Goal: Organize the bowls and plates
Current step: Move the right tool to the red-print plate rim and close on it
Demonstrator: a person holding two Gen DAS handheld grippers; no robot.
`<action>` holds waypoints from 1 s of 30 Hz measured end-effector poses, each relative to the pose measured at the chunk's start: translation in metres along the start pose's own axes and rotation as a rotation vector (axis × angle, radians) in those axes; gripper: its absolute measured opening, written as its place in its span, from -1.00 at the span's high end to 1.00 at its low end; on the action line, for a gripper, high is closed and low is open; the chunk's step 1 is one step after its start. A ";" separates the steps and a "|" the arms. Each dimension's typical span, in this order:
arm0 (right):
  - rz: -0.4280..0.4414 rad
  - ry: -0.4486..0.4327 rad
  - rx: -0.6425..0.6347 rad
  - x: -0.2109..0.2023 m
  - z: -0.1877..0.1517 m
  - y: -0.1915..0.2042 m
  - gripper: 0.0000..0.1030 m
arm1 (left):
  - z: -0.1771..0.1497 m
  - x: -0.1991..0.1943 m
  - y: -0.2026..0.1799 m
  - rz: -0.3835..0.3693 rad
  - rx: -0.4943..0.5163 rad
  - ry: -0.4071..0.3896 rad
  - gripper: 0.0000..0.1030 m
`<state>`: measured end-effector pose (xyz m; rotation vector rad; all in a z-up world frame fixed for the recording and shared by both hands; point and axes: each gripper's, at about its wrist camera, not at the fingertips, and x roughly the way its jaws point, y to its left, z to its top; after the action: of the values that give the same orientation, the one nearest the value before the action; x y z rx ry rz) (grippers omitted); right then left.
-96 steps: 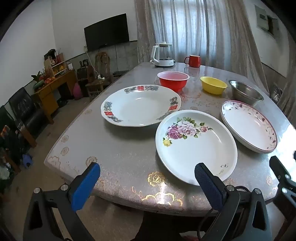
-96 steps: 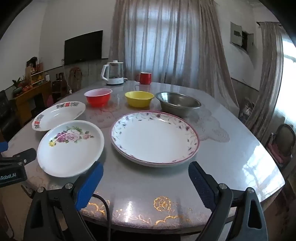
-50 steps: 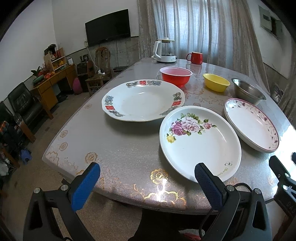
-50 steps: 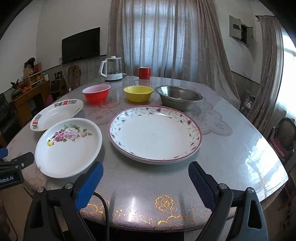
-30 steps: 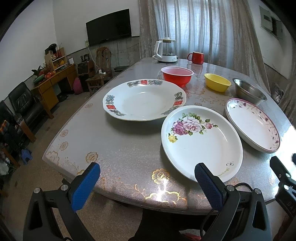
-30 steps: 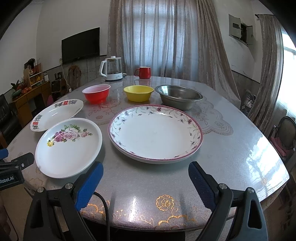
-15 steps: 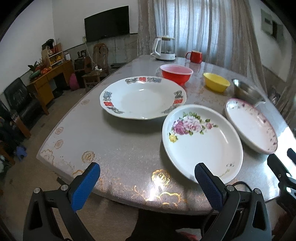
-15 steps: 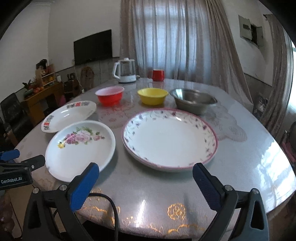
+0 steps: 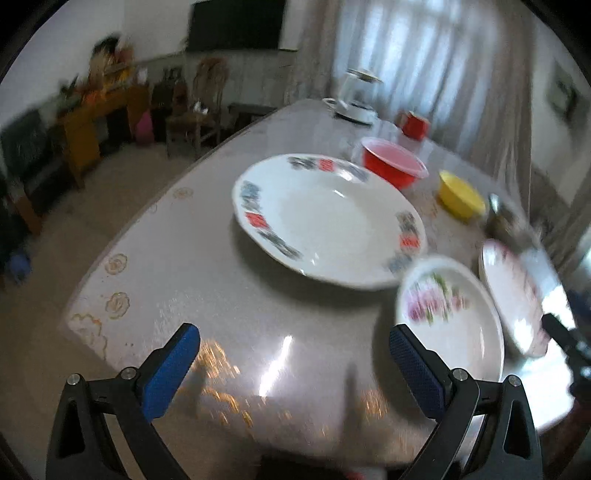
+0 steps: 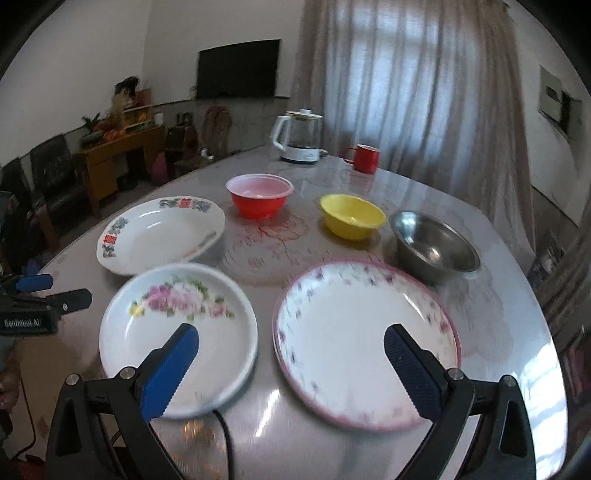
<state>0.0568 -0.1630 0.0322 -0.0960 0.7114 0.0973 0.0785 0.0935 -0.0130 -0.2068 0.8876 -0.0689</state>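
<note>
While the left wrist view was smeared by blur, it showed the left gripper [image 9: 293, 356] spread wide with nothing between its blue pads, hanging over the near edge of the round table [image 9: 207, 288]. That table had a glossy grey top with gold flower prints along its rim. Taking the red-and-blue patterned plate [image 9: 325, 221] as landmark, the rose plate [image 9: 448, 325] lay just beside it on the near right, the pink-rimmed plate [image 9: 517, 295] farther right, the red bowl [image 9: 393, 166] just behind it, and the yellow bowl [image 9: 460, 195] behind and to the right. A kettle [image 9: 356, 98] and red mug [image 9: 415, 123] stood far behind, before sheer curtains [image 9: 424, 62]. Left of the table were a wooden cabinet [image 9: 96, 125], a chair [image 9: 199, 107] and a wall television [image 9: 236, 24].

From the right wrist view, the right gripper [image 10: 290, 350] was likewise wide open and empty, poised above the gap between the rose plate [image 10: 177, 332] and the pink-rimmed plate [image 10: 365, 343]. The patterned plate [image 10: 159, 232] sat behind the rose plate; right of it came the red bowl [image 10: 260, 195], the yellow bowl [image 10: 351, 216] and a steel bowl [image 10: 434, 245] in a row. The left gripper [image 10: 40, 295] showed at the left edge, carrying white lettering too blurred to read surely.
</note>
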 end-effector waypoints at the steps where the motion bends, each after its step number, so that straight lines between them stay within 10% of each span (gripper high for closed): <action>1: 0.015 0.018 -0.013 0.006 0.007 0.001 -0.90 | 0.008 0.004 0.014 -0.024 -0.061 0.001 -1.00; 10: 0.247 0.180 0.051 0.075 0.058 -0.001 -0.57 | 0.046 0.047 0.075 -0.200 -0.357 0.110 -1.00; 20: 0.405 0.354 0.142 0.154 0.099 0.010 -0.35 | 0.070 0.072 0.056 -0.201 -0.260 0.094 -0.95; 30: 0.541 0.484 0.231 0.217 0.110 0.023 0.26 | 0.078 0.085 0.045 -0.227 -0.140 0.109 0.00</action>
<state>0.2881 -0.1151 -0.0283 0.3080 1.2148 0.5201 0.1910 0.1369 -0.0392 -0.4376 0.9757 -0.2307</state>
